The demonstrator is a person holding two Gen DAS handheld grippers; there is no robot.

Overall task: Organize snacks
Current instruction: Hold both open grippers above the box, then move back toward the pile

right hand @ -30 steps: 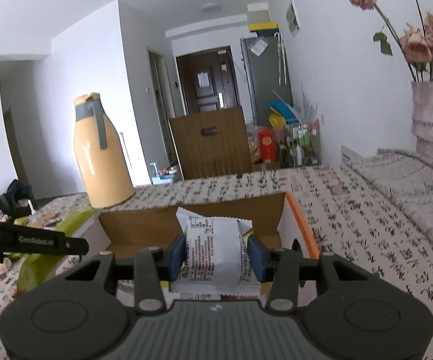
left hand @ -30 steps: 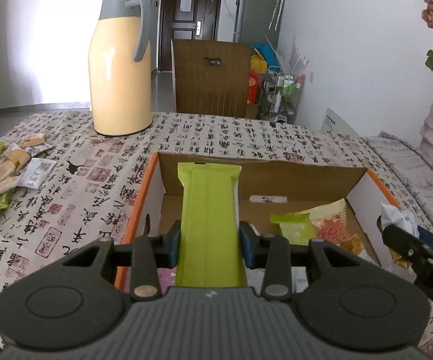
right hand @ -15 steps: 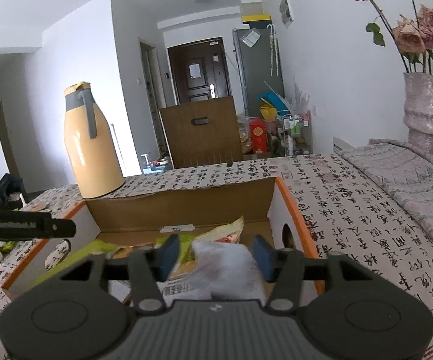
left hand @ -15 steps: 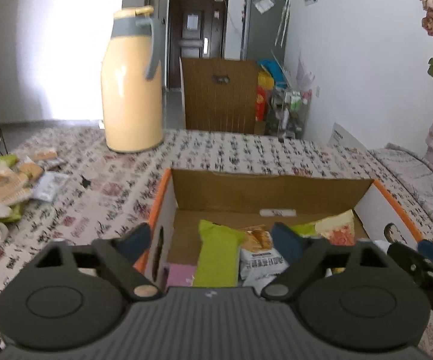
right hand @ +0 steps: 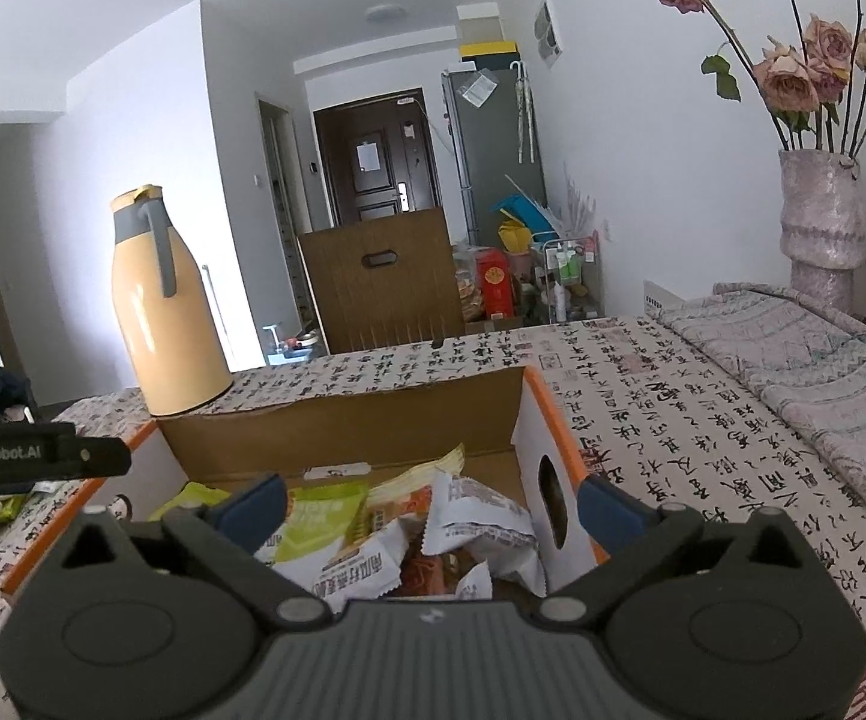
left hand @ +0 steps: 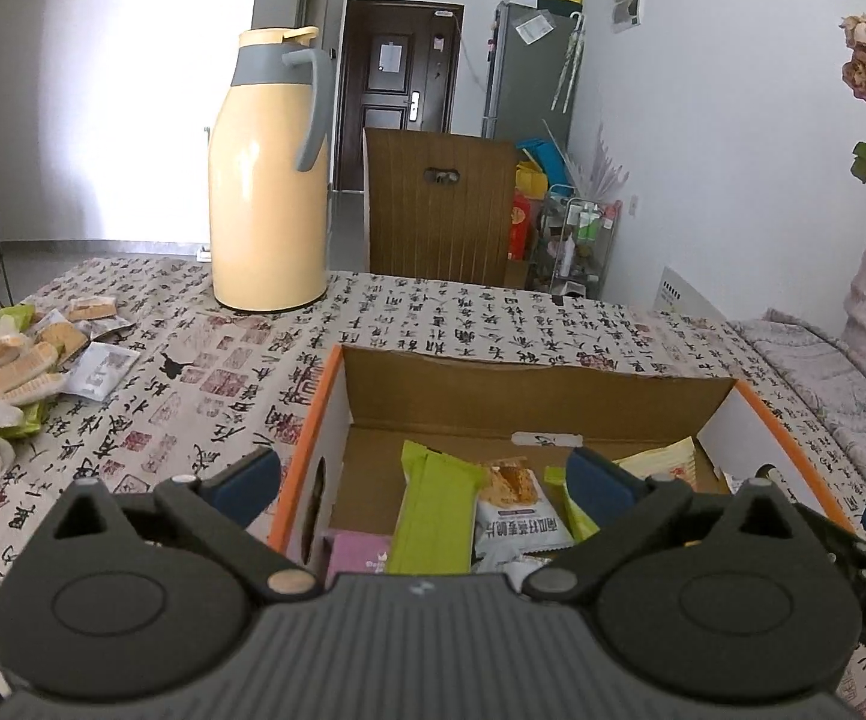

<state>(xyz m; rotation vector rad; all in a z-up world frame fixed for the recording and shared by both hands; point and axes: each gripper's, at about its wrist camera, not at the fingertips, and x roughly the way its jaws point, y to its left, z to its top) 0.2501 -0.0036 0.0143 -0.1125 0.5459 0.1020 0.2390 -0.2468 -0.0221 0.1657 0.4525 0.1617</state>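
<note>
**Both claws spread wide over the snack box**

While the left claw [left hand: 423,477] hangs above the cardboard box [left hand: 529,390] on the desk [left hand: 180,384], its jaws are opening and grip nothing; a green packet [left hand: 436,510] lies in the box below it. The right claw [right hand: 429,507] is opening too, empty, over a white packet [right hand: 481,510] resting on the pile inside. More snacks [left hand: 66,330] lie on the desk, left of the box, near a yellow jug [left hand: 267,180].
</note>
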